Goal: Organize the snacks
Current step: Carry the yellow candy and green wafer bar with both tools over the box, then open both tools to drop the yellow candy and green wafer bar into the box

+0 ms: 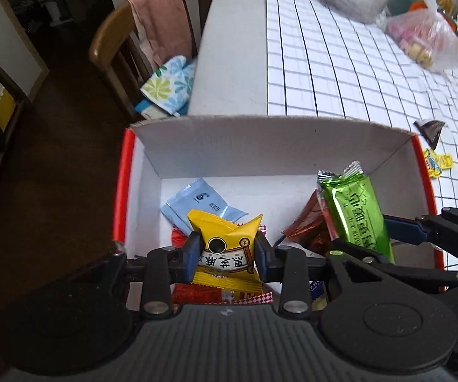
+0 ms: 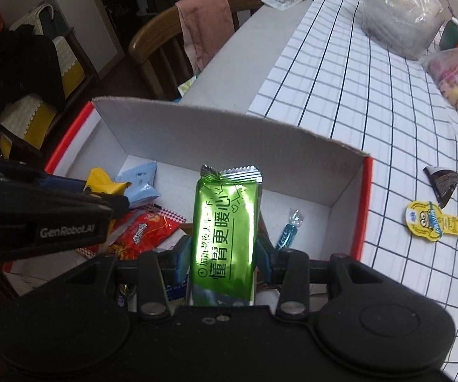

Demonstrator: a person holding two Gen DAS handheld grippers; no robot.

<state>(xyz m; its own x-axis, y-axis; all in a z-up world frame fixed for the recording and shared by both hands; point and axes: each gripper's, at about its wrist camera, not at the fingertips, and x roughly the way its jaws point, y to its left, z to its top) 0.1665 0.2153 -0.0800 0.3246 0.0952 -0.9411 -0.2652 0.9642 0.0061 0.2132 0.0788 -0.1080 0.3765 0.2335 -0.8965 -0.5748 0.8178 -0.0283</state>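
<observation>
Both tools hang over the open cardboard box (image 2: 216, 133) at the near edge of the desk (image 2: 340, 73), each tilted steeply down so its load points at the box floor, which suits dropping snacks in rather than laying them flat. The left tool (image 1: 225, 251) is clamped on a yellow packet (image 1: 225, 248), its blue pads pinching the wrapper at the middle so the crimped top flares above them. The right tool (image 2: 224, 251) is clamped on a long green bar (image 2: 225, 226), gripped low on its length so most of it stands out ahead of the jaws. Under them the box already carries a pale blue sachet (image 1: 197, 203), a red snack bag (image 2: 146, 229), a brown wrapper (image 1: 308, 222) and a small blue candy (image 2: 289, 232), so the box looks like the collecting place. A dark triangular wrapper (image 2: 443, 181) and a yellow cartoon pack (image 2: 432, 221) lie on the checked cloth just outside the box's right wall, apparently not yet gathered. Releasing over bare floor would keep the pile from spilling.
</observation>
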